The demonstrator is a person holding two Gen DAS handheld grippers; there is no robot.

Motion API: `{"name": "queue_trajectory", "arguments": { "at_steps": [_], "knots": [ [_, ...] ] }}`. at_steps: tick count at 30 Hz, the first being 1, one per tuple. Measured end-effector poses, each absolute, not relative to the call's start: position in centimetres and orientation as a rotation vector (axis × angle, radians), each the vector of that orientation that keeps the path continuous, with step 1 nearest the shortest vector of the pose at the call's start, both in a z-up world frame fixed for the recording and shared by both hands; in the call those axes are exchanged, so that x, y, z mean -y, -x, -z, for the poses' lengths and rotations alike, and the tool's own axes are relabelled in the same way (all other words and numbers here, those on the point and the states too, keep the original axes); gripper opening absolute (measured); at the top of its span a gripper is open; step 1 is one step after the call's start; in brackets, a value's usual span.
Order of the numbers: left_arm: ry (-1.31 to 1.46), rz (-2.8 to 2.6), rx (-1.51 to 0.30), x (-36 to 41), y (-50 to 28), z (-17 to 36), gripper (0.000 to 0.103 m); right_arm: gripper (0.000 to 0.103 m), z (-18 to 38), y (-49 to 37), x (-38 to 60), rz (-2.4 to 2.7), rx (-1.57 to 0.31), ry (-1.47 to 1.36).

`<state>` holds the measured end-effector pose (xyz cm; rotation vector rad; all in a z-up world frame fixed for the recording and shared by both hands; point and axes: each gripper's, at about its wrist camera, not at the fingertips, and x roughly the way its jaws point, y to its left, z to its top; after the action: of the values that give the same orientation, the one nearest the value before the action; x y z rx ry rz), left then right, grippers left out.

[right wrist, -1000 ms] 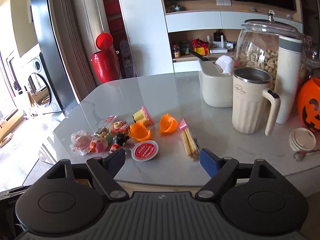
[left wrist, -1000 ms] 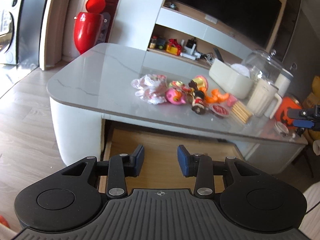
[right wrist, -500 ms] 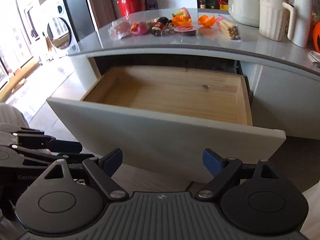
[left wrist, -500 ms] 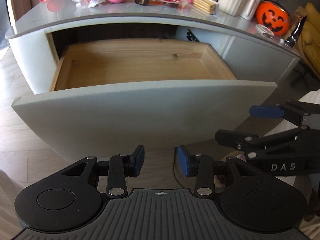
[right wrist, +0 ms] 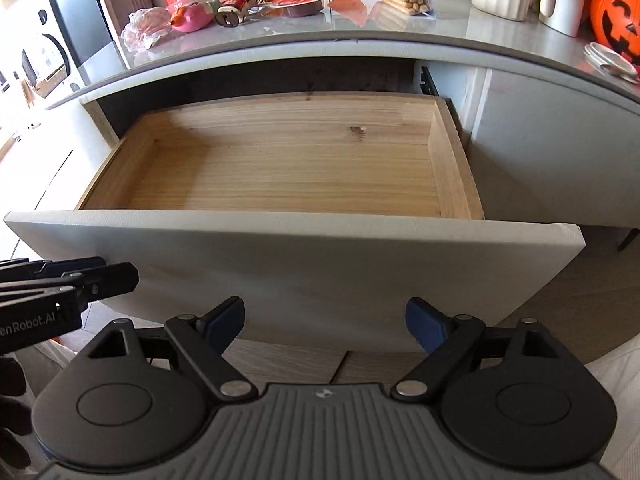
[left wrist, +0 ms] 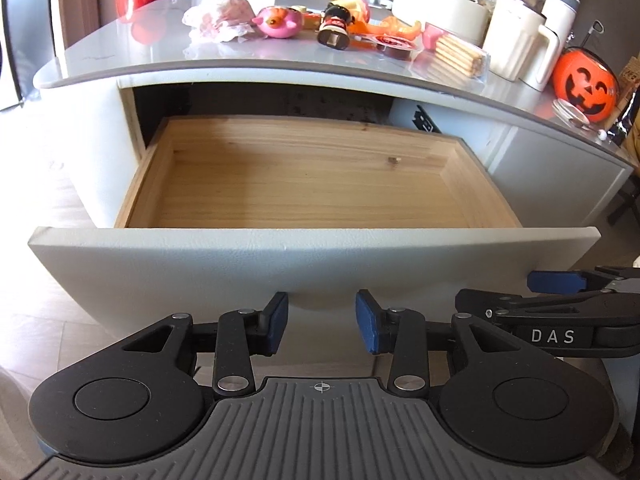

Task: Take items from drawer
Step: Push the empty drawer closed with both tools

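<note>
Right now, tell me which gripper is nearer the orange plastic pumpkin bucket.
Right. The right gripper hangs before the drawer's right half, below the pumpkin bucket; the left gripper sits farther left.

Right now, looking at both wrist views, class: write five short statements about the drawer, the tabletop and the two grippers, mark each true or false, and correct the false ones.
1. The drawer stands pulled open. True.
2. Toys lie inside the drawer. False: only its bare wooden floor shows; the pink toy and the other small items sit on the tabletop.
3. The right gripper is shut on the drawer front. False: it is open and holds nothing.
4. The left gripper is open and empty. True.
5. The pumpkin bucket sits on the floor. False: it stands on the tabletop, beside the cream mug.
</note>
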<state>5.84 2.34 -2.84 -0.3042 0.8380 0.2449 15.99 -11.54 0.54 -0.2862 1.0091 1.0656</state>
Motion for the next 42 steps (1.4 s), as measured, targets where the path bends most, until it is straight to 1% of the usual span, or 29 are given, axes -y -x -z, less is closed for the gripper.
{"name": "queue_trajectory", "arguments": {
  "at_steps": [3,7,11,16,18,20,29,33,37,42],
  "knots": [
    [0.363,-0.247,-0.808,-3.2,-6.1,3.0,0.041,0.091,-0.4,-16.1,10.7,-1.039,-0.993,0.272],
    [0.397,-0.274,-0.77,-4.0,-7.3,3.2,0.041,0.091,-0.2,-16.7,10.1,-1.019,-0.956,0.213],
    [0.349,-0.301,-0.722,-3.9,-8.6,3.7,0.041,0.091,-0.3,-17.7,9.2,-0.984,-0.913,0.162],
    [0.282,-0.326,-0.672,-3.9,-10.2,4.2,0.041,0.092,0.1,-17.9,7.6,-0.968,-0.808,0.169],
    [0.273,-0.332,-0.652,-4.1,-10.8,4.4,0.041,0.097,0.4,-18.6,6.9,-0.962,-0.789,0.165],
    [0.264,-0.335,-0.635,-4.4,-11.4,4.6,0.041,0.103,0.9,-19.4,6.3,-0.962,-0.776,0.157],
    [0.29,-0.319,-0.546,-6.1,-12.9,5.6,0.041,0.103,0.8,-20.0,4.9,-0.903,-0.582,0.187],
    [0.244,-0.322,-0.533,-5.9,-13.5,5.9,0.041,0.103,1.1,-21.0,4.7,-0.903,-0.599,0.149],
    [0.291,-0.326,-0.535,-7.0,-14.9,5.7,0.041,0.103,1.2,-21.4,3.7,-0.904,-0.561,0.167],
    [0.273,-0.332,-0.535,-7.6,-16.6,5.8,0.041,0.103,1.5,-22.7,2.2,-0.914,-0.558,0.153]
  ]
}}
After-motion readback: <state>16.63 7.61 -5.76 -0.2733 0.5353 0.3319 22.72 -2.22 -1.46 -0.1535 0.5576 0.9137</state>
